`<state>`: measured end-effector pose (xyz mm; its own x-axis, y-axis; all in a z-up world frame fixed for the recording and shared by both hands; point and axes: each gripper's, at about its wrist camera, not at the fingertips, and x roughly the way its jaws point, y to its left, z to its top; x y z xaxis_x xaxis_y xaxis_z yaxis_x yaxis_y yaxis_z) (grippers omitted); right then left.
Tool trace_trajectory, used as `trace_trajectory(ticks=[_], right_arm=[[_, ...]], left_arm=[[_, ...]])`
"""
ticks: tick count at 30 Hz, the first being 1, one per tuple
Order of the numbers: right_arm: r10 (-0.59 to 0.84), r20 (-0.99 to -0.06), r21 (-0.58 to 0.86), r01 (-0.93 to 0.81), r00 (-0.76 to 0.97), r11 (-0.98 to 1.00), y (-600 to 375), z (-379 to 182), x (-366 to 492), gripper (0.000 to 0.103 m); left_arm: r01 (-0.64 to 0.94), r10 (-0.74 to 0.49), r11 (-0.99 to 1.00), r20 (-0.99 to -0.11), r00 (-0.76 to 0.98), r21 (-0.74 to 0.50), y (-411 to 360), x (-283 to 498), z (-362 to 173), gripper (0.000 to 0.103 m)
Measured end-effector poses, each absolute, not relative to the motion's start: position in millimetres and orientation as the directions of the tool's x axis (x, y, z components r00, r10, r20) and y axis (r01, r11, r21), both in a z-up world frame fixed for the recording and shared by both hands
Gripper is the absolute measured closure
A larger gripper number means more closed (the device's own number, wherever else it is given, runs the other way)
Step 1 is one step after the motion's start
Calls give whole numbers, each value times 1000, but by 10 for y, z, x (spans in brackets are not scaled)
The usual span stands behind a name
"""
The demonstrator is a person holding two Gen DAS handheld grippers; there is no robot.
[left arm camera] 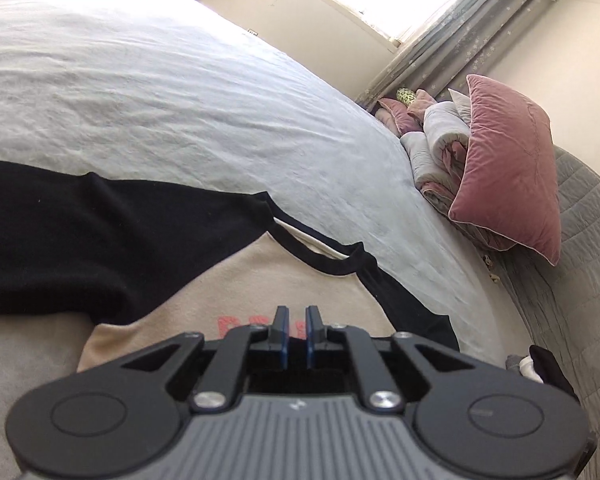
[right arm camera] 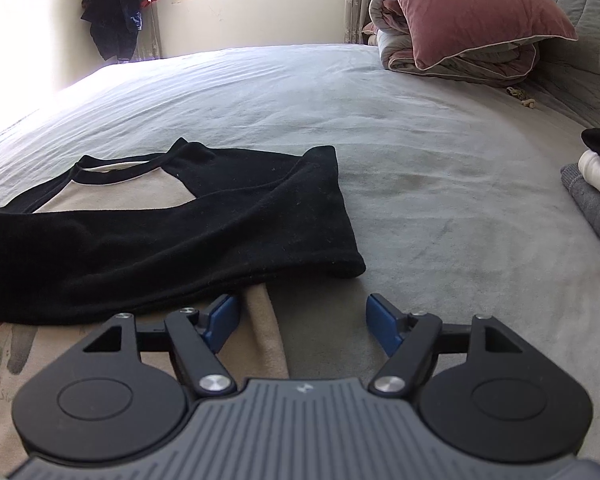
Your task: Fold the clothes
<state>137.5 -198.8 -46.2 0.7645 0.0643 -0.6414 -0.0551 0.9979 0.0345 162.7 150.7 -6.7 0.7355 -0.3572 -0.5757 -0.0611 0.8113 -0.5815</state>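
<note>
- While the shirt [right arm camera: 112,216] lies flat on the bed [right arm camera: 420,152], I'm mid-fold: one black sleeve [right arm camera: 204,240] is laid across the beige chest, so sleeve-folding looks half done, imo.
- Shirt sits on the near-left part of the bed in the right wrist view; its neckline [left arm camera: 320,252] points toward the pillow [left arm camera: 508,160] end.
- My left tongs [left arm camera: 296,322]: jaws nearly shut, only a thin slit between the blue pads, nothing pinched that I can see; they hang over the red lettering [left arm camera: 228,326] on the chest.
- My right tongs [right arm camera: 302,318]: jaws spread wide, w/ the beige side edge [right arm camera: 266,328] of the shirt between them, pads not pressing on it.
- Other black sleeve [left arm camera: 416,312] lies out past the body on the pillow side, not yet brought in.
- Next, I reckon: close the right tongs on that beige edge, reopen the left for a 2nd hold, then turn the side over toward the middle.
- Needs a thin, clean pinch of cloth only, not the bedsheet under it.
- Folded pile [right arm camera: 596,188] at the bed's right edge is prob where it ends up.
</note>
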Motion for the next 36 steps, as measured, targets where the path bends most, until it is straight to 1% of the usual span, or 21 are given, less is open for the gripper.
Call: trace_trajectory(ticks=[1,2,3,5,7,10,11,13,16,17,18,19,21,24,29,34,36], right_arm=[[61,-640,27,-56,766,998,-1975,-468,1380,29],[59,-639,24,-57,767,998,-1969,-472,1378,28],[58,-638,18,-61,767,998,-1963,-474,1373,28],[58,-637,11,-67,769,998,-1960,-477,1370,27],[58,-636,9,-68,769,998,-1968,-481,1369,25],[57,-637,10,-65,769,998,-1972,-494,1379,24],[55,-637,7,-65,769,998,-1964,-496,1382,23],[49,-635,-1,-64,771,998,-1944,-499,1382,23],[45,-631,-6,-63,774,998,-1936,-500,1376,23],[45,-631,-7,-63,775,998,-1936,-501,1374,23],[45,-630,-5,-63,775,998,-1939,-502,1374,23],[45,-630,-4,-62,776,998,-1942,-503,1374,23],[40,-628,-5,-56,777,998,-1941,-509,1378,21],[35,-628,-11,-53,777,999,-1942,-515,1404,19],[25,-635,-17,-46,772,999,-1940,-488,1505,19],[18,-626,-14,-34,780,999,-1916,-442,1623,19],[7,-618,-19,-24,786,1000,-1900,-441,1683,19]], left_arm=[[-84,-371,794,-590,717,-602,1549,1646,-134,82],[-106,-382,780,-602,701,-617,1582,1656,-191,64],[-125,-385,770,-611,692,-626,1609,1655,-241,55],[-140,-378,773,-627,681,-619,1626,1641,-291,53],[-144,-382,778,-643,664,-611,1616,1623,-334,52],[-124,-449,750,-637,627,-650,1563,1598,-423,56],[-120,-469,737,-630,618,-666,1538,1594,-456,59],[-128,-468,735,-634,616,-666,1485,1586,-515,59],[-129,-436,756,-642,631,-641,1379,1573,-545,64],[-120,-428,770,-647,632,-626,1337,1579,-537,77],[-115,-403,794,-658,637,-597,1283,1589,-522,94],[-110,-376,817,-668,642,-566,1228,1600,-506,94],[-83,-344,841,-647,681,-534,1156,1609,-415,96],[-18,-337,855,-582,740,-519,1112,1624,-190,96],[69,-325,878,-485,812,-474,1134,1700,265,96],[85,-286,890,-402,870,-449,1303,1705,469,96],[69,-268,889,-392,880,-453,1423,1711,434,96]])
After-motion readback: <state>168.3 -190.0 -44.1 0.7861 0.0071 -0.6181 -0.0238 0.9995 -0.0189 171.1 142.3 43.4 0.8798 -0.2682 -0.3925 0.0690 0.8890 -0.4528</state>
